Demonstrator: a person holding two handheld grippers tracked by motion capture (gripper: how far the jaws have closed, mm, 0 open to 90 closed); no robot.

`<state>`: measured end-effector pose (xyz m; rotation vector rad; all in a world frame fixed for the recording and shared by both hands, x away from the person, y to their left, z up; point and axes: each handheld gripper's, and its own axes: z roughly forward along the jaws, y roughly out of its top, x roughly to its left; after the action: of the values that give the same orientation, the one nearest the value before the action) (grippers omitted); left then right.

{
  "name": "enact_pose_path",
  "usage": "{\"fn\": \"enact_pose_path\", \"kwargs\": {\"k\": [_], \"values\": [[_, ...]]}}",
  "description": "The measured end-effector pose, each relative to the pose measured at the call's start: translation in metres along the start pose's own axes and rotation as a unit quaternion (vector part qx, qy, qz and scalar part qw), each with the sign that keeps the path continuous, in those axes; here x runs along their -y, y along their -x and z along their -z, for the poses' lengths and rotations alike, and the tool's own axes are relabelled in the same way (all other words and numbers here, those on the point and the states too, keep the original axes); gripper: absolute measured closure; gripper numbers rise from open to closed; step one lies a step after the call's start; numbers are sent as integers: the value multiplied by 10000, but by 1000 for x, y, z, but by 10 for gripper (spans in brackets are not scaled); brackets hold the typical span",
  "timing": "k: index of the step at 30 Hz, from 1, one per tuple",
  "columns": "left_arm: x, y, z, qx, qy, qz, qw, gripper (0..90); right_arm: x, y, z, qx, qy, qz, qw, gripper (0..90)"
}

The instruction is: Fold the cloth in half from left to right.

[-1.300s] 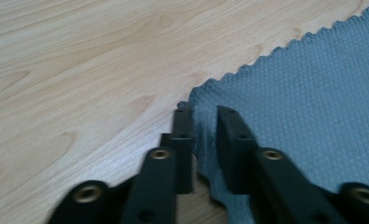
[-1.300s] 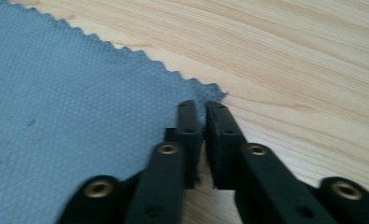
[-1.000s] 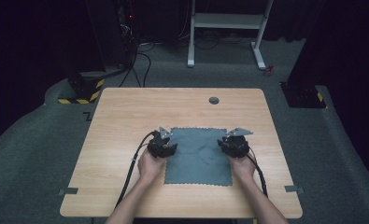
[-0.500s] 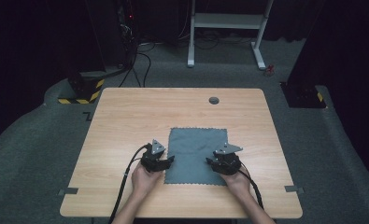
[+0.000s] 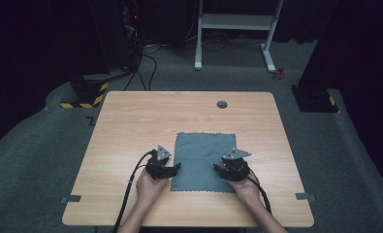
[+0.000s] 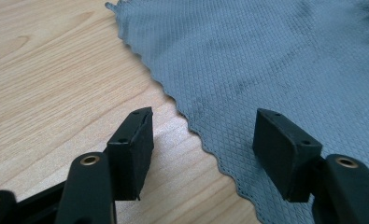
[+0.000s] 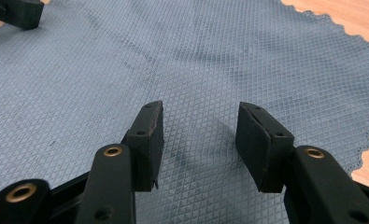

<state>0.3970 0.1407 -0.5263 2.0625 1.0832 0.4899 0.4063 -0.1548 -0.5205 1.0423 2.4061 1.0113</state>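
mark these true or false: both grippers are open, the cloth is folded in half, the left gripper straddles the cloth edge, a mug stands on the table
1. Both grippers are open: true. The left gripper and right gripper have just been opening, with nothing pinched.
2. The cloth is folded in half: false. It lies flat in one layer.
3. The left gripper straddles the cloth edge: true.
4. A mug stands on the table: false. The table has a small round hole near its far edge.

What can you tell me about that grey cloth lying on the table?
The grey cloth is a thin rectangle with a fine diamond weave and scalloped edges. It lies spread flat on the wooden table, towards its near side. The left gripper straddles its left edge with open jaws; the right gripper hovers open over its right part.
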Motion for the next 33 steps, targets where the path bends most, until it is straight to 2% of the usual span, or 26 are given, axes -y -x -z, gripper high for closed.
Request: {"fn": "enact_pose_path", "kwargs": {"k": [4,8,10,12,14,16,18,20,22,24,26,31,33], "values": [[0,0,0,-20,-3,23,10000,374,-1,-3,-1,9,19,-135,9999,524],[0,0,0,12,-8,61,10000,357,-5,-13,-3,-153,57,-128,9998,528],[-1,0,-1,26,12,85,10000,356,-7,-20,-3,-208,83,-56,9997,532],[-5,-2,-3,66,-48,105,9999,398,-9,-28,-3,-263,134,41,9996,560],[-12,-4,-6,55,-88,131,9999,400,-9,-38,-1,-304,289,131,9990,604],[-19,-6,-9,15,-60,118,9999,388,-11,-47,-2,-448,296,299,9981,672],[-26,-8,-15,4,-173,106,9998,387,-14,-58,-4,-549,263,547,9966,720],[-33,-12,-23,-115,-338,-14,9994,391,-18,-67,-7,-730,287,646,9948,749],[-39,-17,-28,-151,-408,57,9990,394,-20,-75,-9,-856,342,695,9933,759],[-43,-24,-31,-144,-278,291,9991,401,-22,-82,-12,-966,345,719,9921,761],[-47,-30,-37,-230,-388,302,9985,396,-24,-88,-17,-955,284,841,9915,759],[-57,-40,-51,-413,-481,398,9972,408,-28,-102,-20,-1063,292,939,9895,755],[-63,-41,-55,-538,-528,323,9966,416,-28,-108,-22,-1121,308,981,9884,754]]}}
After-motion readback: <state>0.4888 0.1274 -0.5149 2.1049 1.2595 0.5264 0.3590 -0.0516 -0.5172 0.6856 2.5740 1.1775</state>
